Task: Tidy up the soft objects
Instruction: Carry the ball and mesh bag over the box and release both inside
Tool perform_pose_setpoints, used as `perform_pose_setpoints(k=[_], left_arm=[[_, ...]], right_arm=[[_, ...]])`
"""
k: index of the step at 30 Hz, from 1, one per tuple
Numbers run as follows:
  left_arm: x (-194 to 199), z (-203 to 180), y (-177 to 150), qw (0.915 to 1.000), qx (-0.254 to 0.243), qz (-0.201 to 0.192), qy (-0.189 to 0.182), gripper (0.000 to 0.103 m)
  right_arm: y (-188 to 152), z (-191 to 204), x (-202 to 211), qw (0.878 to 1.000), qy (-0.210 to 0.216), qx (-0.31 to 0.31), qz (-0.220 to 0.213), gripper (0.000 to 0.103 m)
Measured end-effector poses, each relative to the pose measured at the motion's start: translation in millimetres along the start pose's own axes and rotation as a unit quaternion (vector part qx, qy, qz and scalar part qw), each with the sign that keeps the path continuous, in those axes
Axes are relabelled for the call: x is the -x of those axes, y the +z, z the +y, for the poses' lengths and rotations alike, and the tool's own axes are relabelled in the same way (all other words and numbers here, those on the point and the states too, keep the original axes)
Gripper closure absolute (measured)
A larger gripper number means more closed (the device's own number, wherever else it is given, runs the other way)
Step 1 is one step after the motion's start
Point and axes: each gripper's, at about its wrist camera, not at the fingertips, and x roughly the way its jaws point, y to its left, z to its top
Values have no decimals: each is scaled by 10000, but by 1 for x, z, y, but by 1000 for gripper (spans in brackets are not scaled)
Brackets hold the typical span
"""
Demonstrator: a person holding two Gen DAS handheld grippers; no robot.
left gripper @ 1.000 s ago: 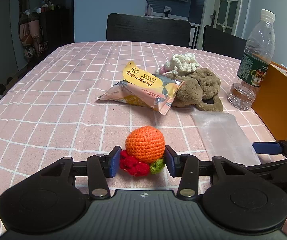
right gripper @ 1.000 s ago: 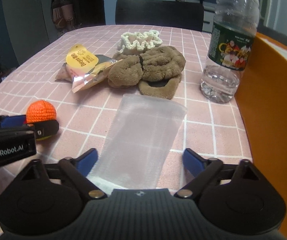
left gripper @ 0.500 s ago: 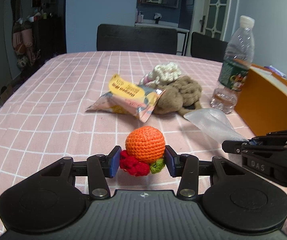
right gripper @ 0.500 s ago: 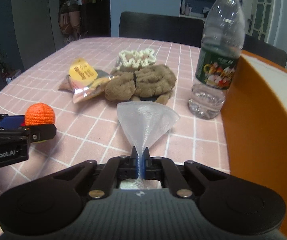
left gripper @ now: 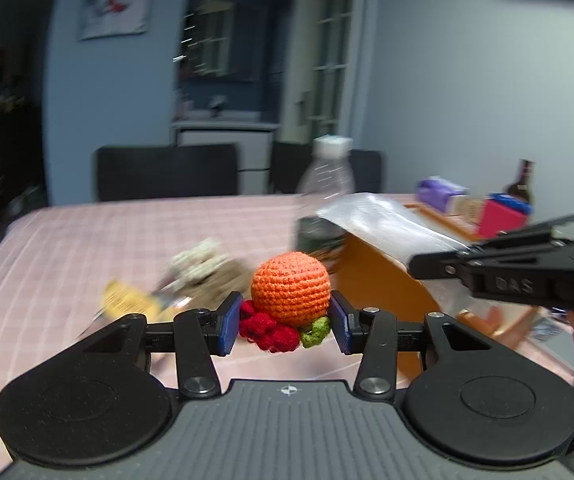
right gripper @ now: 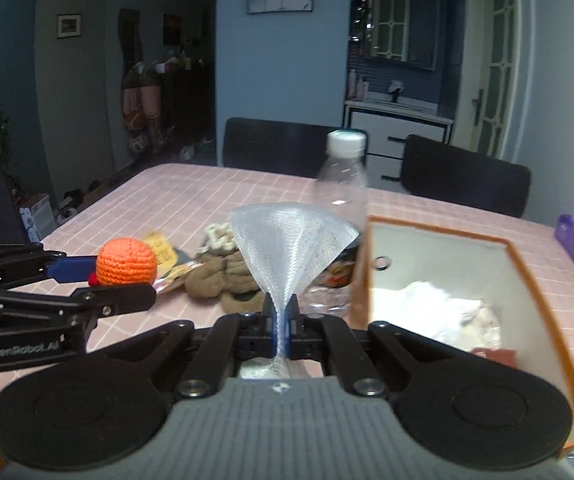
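A: Where is each soft thing relative to the orange box (right gripper: 527, 276)?

B: The left gripper (left gripper: 285, 320) has its jaws pinching the crocheted orange ball (left gripper: 290, 289), with the red and green knit bits hanging under it. It hangs above the counter (right gripper: 159, 196), off the box's left wall. The right gripper (right gripper: 281, 322) has its jaws pressed together on the neck of the clear plastic bag (right gripper: 293, 248), which fans upward like a funnel just beside the box's near-left corner.

A: So which hand is nearer the box?

B: The right one, I'd judge. The bag's long axis runs up and away from the jaws, with its wide end tilting toward the water bottle (right gripper: 343, 196), which stands just behind the box's left corner. The ball is farther out, so it would have to travel rightward past the bag to clear the box's rim.

A: Anything already inside the box?

B: Something white and fluffy; I can't tell what. The brown plush (right gripper: 223, 276) and snack packet (right gripper: 163, 252) lie on the counter to the left of the box.
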Motion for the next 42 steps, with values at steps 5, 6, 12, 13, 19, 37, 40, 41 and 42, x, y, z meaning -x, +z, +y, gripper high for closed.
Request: perform_pose_setpoints(k=[5,6,12,13,19,37,40,41,42], left_arm=[[-15,-42,25,9973,-482,-113,-541,51],[-20,-49,30,9963,-516,-90,-675,51],[-56,-91,55,9894,-866,39,-1166,51],[-63,-97,58,9878,-913,115,-1253,51],[-105,-126,66,9753,-1356,784,-1558,51],[-202,-162,55,9473,-2640,1704,-615,51],[-214,-160,56,9478,-2617,1762,-462,51],[-216,-159,56,9478,-2624,1767,-401,51],[-218,-159,56,9471,-2646,1783,-358,51]], right_arm=[[7,-44,12,9990,-394,-222,-21,103],[8,-53,13,9985,-466,-279,-10,103],[10,-110,10,9941,-814,-697,137,103],[9,-120,9,9933,-834,-780,184,103],[-3,-167,1,9868,-945,-1216,493,103],[5,-199,-85,9821,-630,-1195,1311,101],[8,-200,-103,9813,-637,-1186,1374,96],[8,-199,-108,9806,-678,-1195,1397,93],[7,-199,-112,9803,-694,-1185,1422,92]])
